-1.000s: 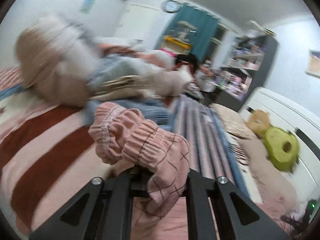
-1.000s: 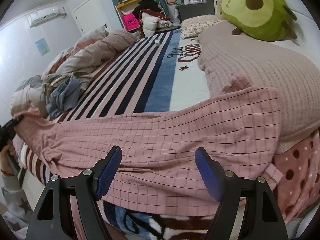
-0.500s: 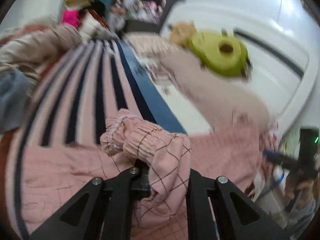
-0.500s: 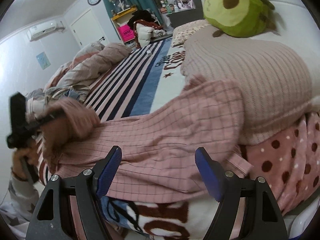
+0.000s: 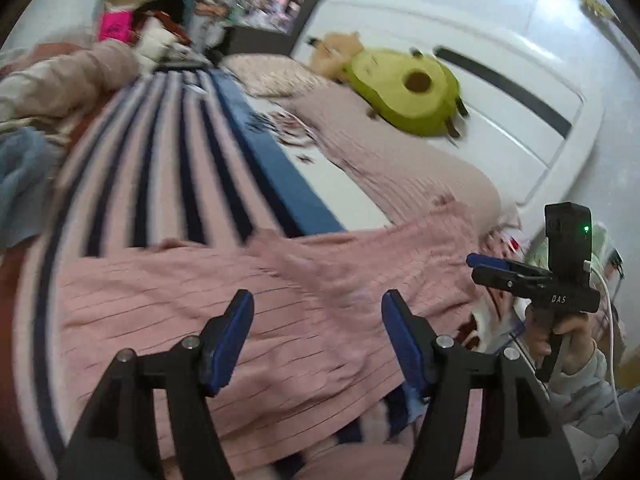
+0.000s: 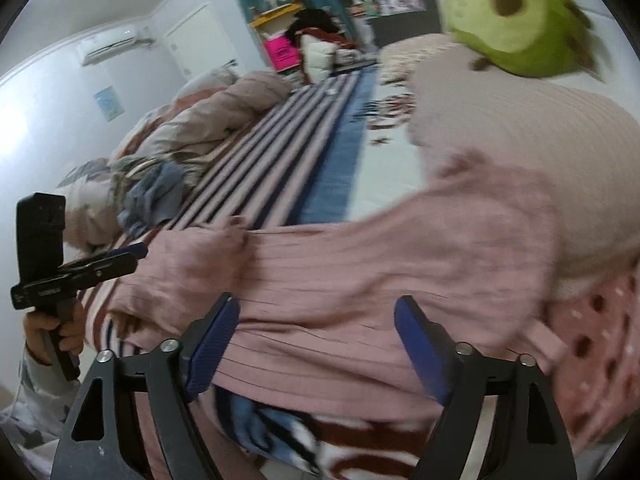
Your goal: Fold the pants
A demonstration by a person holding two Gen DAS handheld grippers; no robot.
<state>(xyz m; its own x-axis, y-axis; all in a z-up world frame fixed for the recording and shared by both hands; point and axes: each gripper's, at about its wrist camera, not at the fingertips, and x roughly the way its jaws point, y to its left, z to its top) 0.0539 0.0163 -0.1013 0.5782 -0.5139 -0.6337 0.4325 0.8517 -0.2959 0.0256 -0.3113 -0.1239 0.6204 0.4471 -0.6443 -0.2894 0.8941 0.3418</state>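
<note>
While both wrist views blur with motion, the pink checked pants [image 5: 280, 300] lie spread flat across the near edge of the bed, running from nine o'clock to three o'clock. The left gripper [image 5: 318, 336] hovers over them, fingers wide apart, nothing between the blue pads. Same story on the right gripper [image 6: 316, 340]: fingers spread, empty, poised above the cloth. No containers show up anywhere. Under the pants lies the striped blanket [image 5: 168, 152], stretching toward twelve o'clock. At one o'clock in the left view sits the green avocado plush [image 5: 404, 92] on a ribbed pink pillow [image 5: 400, 164]. At ten o'clock in the right view a heap of crumpled laundry [image 6: 156, 192] crowds the far side, just beside the pants' gathered end.
</note>
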